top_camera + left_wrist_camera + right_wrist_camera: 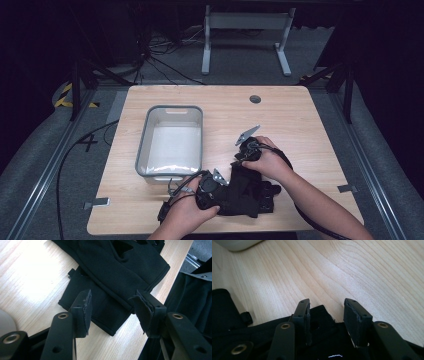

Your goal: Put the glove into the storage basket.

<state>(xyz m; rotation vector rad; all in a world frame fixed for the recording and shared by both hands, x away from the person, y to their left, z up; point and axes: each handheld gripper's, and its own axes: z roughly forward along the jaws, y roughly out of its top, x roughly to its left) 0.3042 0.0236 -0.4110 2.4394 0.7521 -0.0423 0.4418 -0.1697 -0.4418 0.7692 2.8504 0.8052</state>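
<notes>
A pair of black gloves [250,192] lies in a heap near the table's front edge. My left gripper [220,192] comes at the heap from the left. In the left gripper view the gloves [120,267] lie overlapped and flat on the wood. One cuff runs between the open jaws of my left gripper [115,312], whose pads do not squeeze it. My right gripper [239,165] stands at the heap's far edge. In the right gripper view my right gripper [327,315] is open, with a corner of black fabric [324,326] low between its jaws.
A grey plastic bin [142,142] stands left of centre on the wooden table [300,115], just beyond my left hand. Its corner [237,243] shows at the top of the right gripper view. A round dark grommet [255,99] sits near the far edge.
</notes>
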